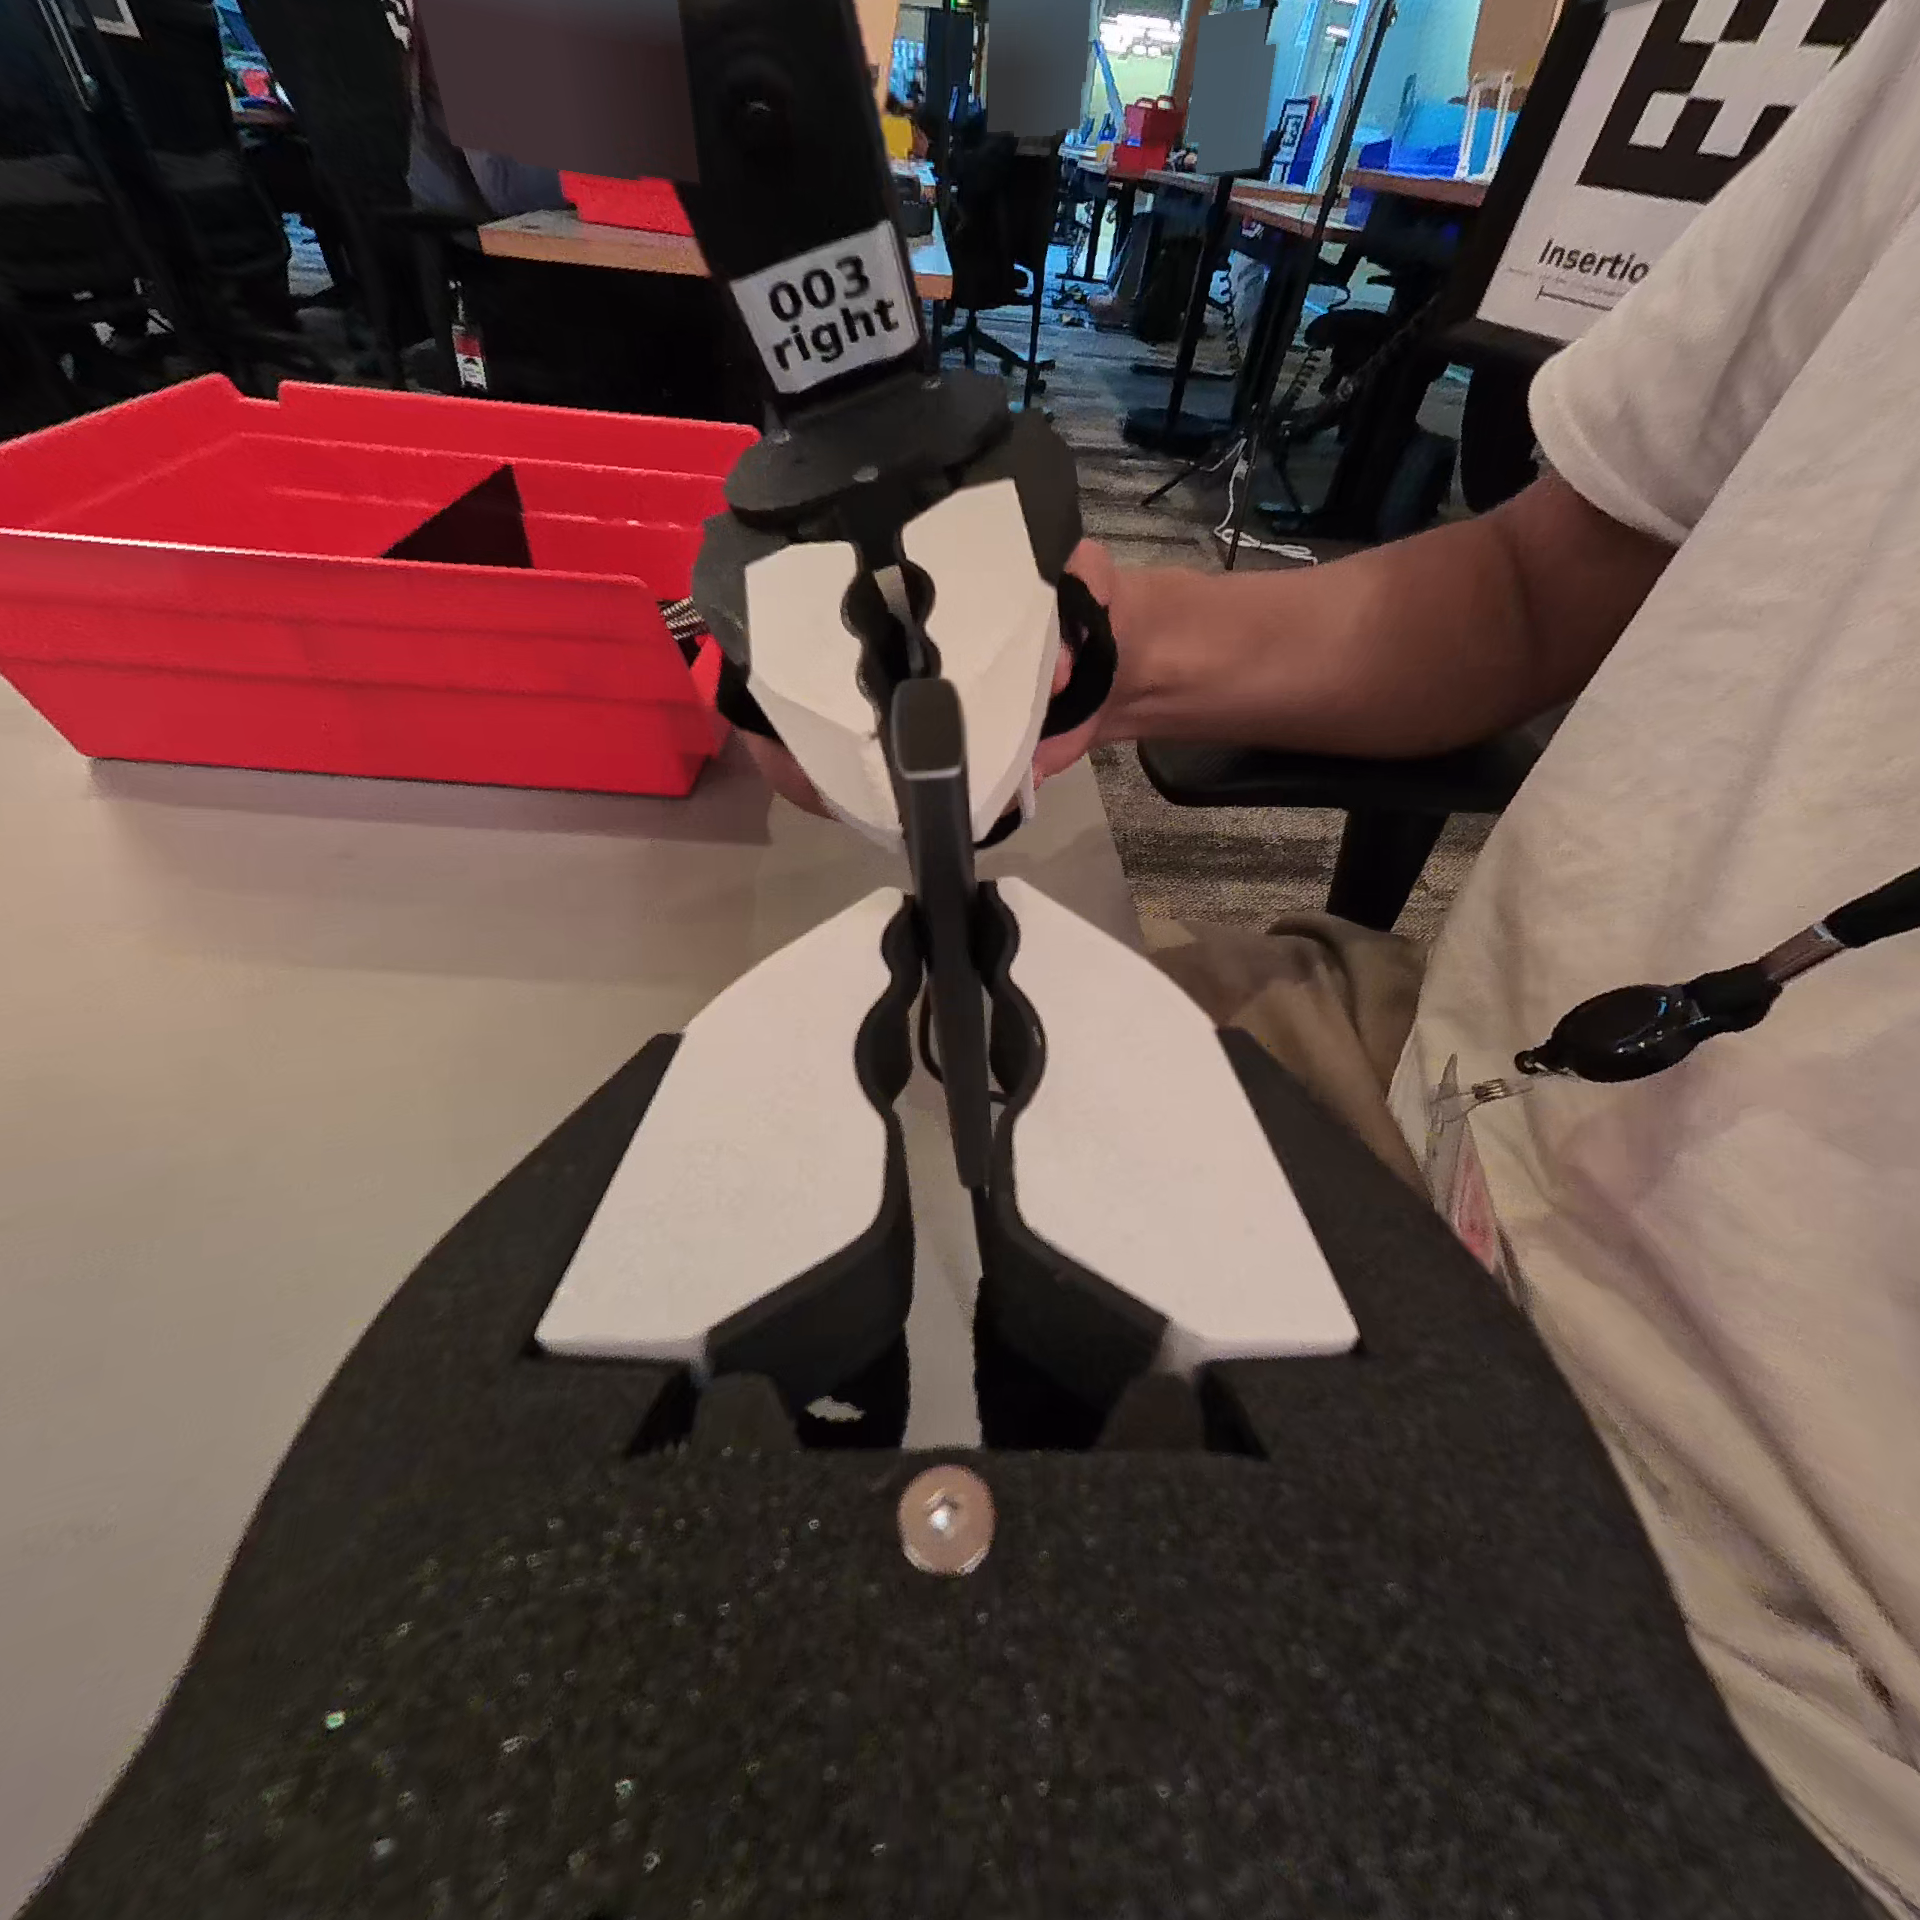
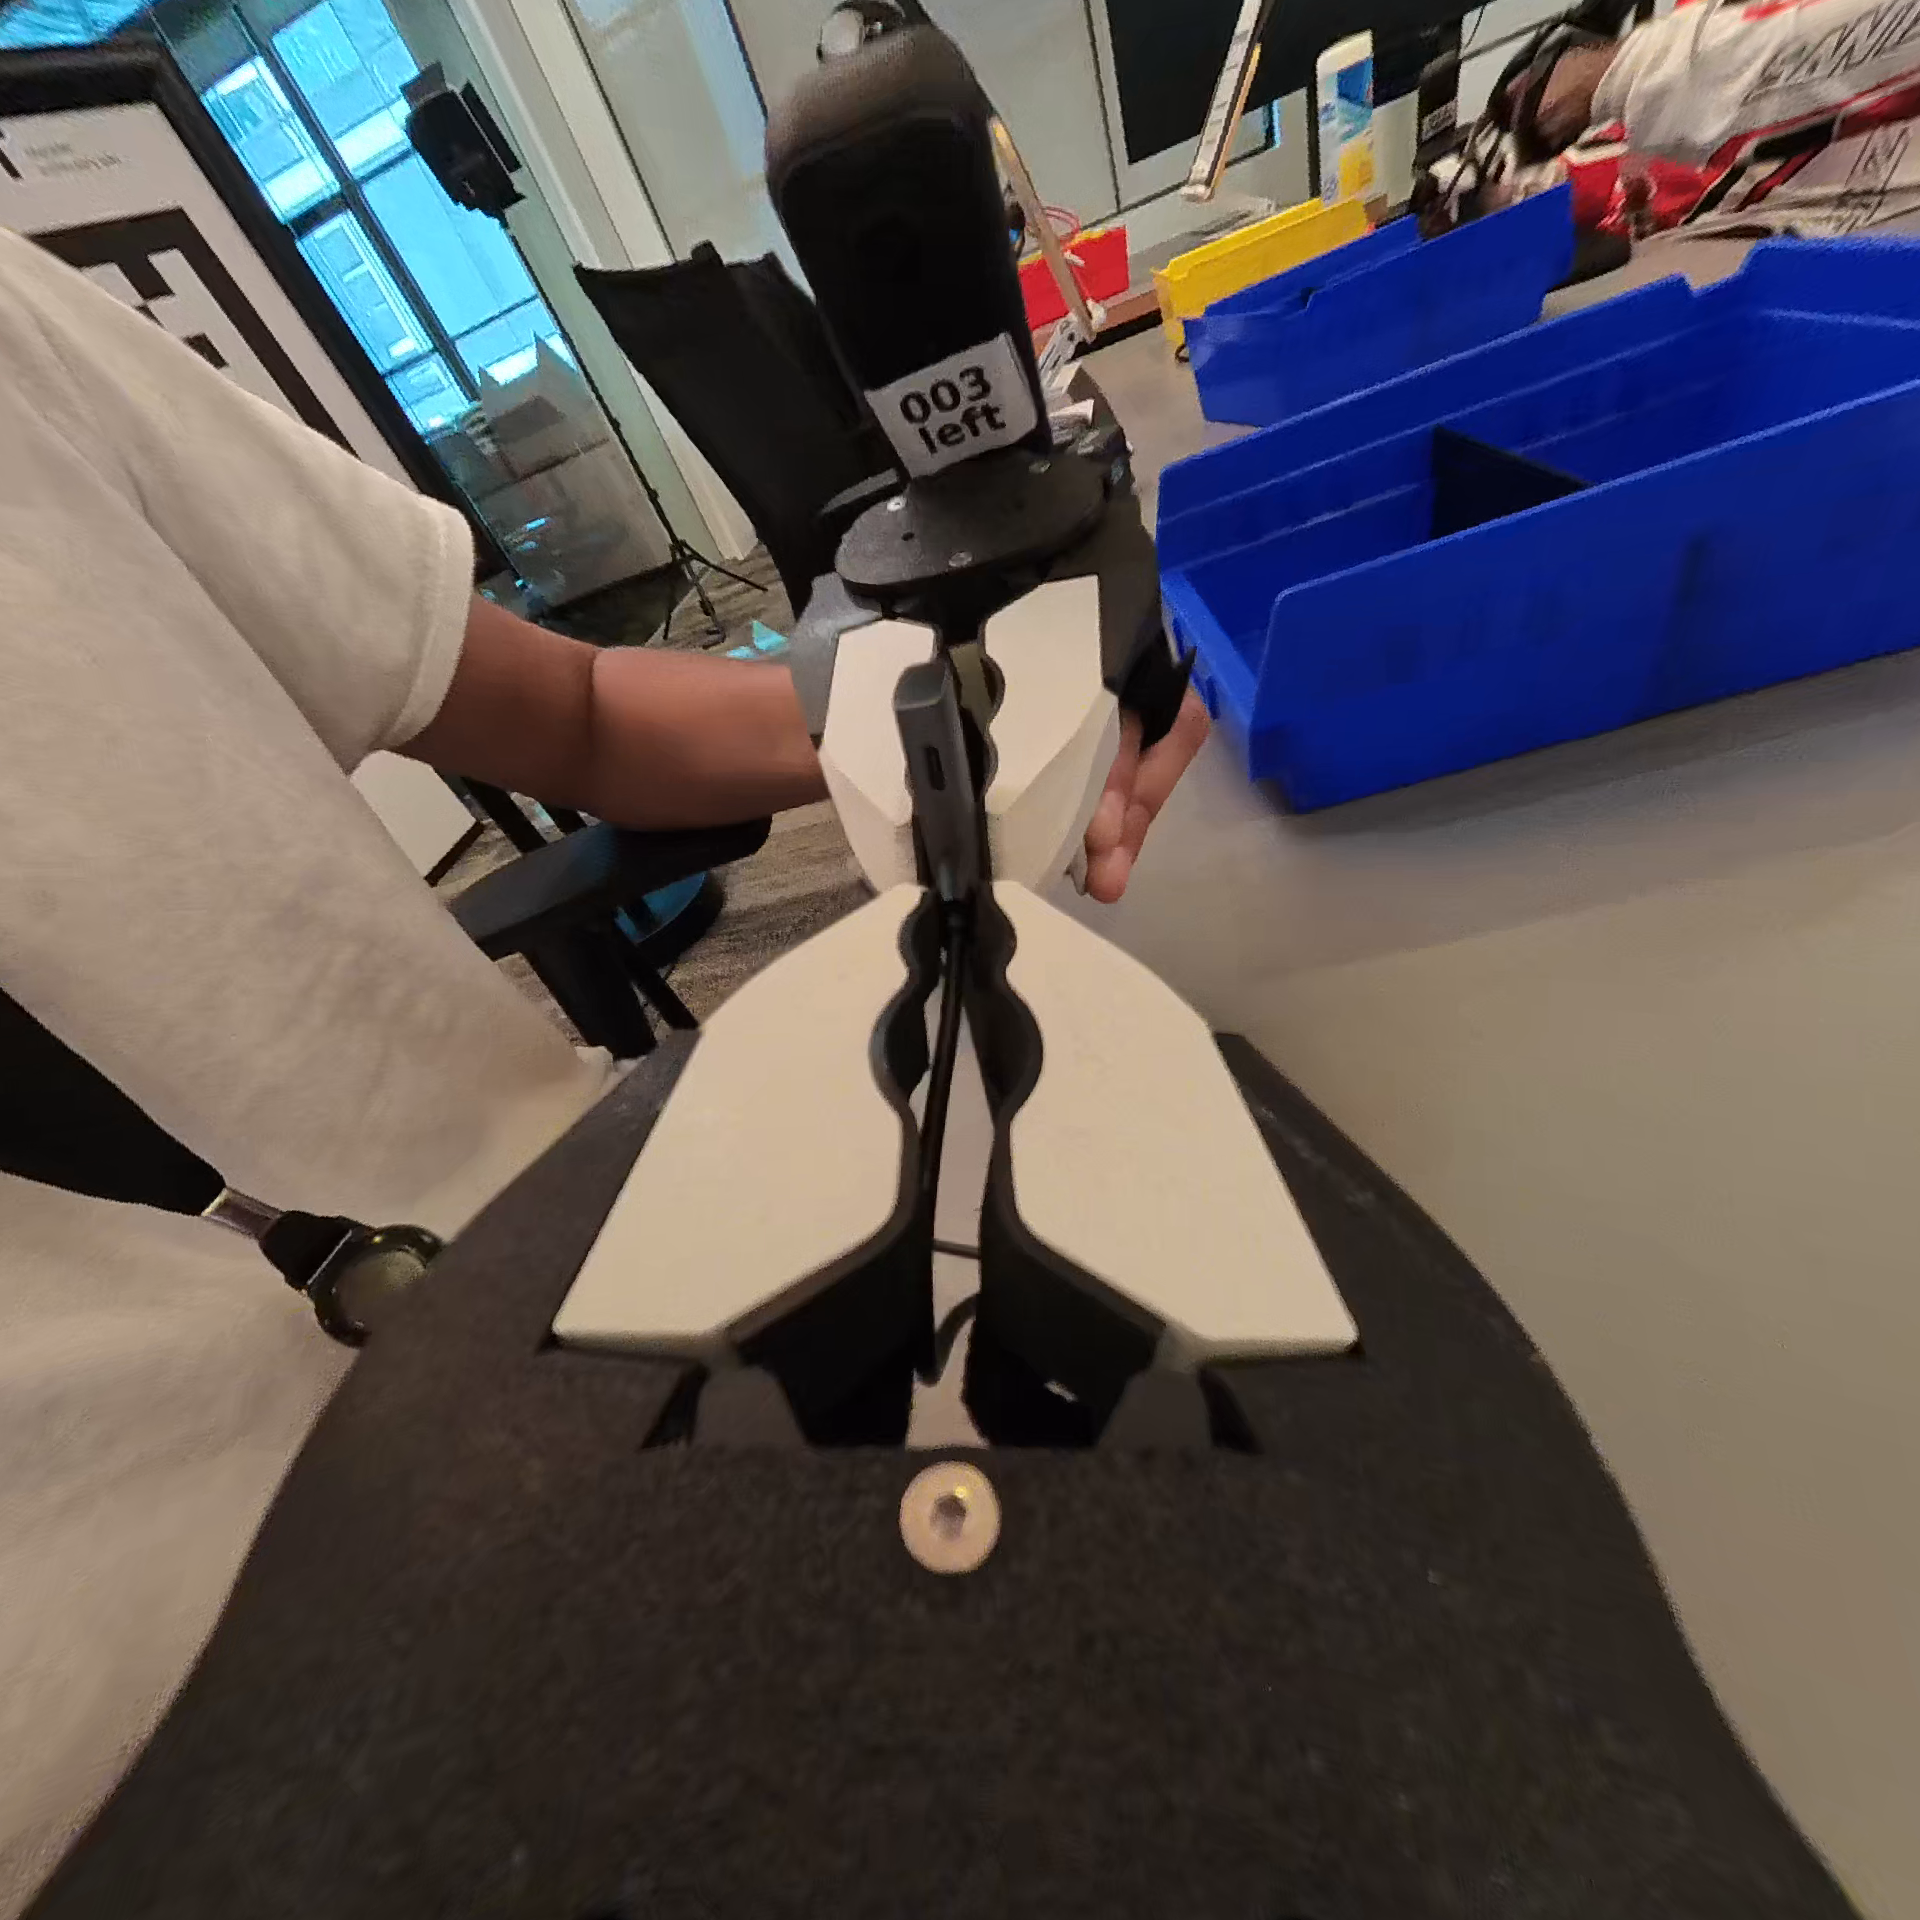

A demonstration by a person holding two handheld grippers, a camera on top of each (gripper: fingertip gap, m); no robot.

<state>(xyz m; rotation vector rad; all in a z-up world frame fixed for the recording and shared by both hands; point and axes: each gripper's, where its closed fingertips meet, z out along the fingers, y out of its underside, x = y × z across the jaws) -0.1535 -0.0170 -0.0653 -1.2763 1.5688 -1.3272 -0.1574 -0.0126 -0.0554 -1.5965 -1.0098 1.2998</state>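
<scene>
Grippers nose to nose over the pale table (image 1: 312,1039). The left gripper (image 1: 951,935), low centre of its own view, has its jaws drawn in to a thin slot and pinches a slim dark grey dongle (image 1: 930,790), which sticks up the middle of the frame toward the other tool. In the right wrist view, the right gripper (image 2: 951,920) is just as narrow, and a thin black cable (image 2: 940,1091) runs from the dongle down between its fingers. It looks clamped, though the contact itself is hard to make out. A red bin (image 1: 343,665) sits at the left of the left view, and a blue bin (image 2: 1558,644) at the right of the right view. A hand (image 2: 1132,800) wraps the far tool.
</scene>
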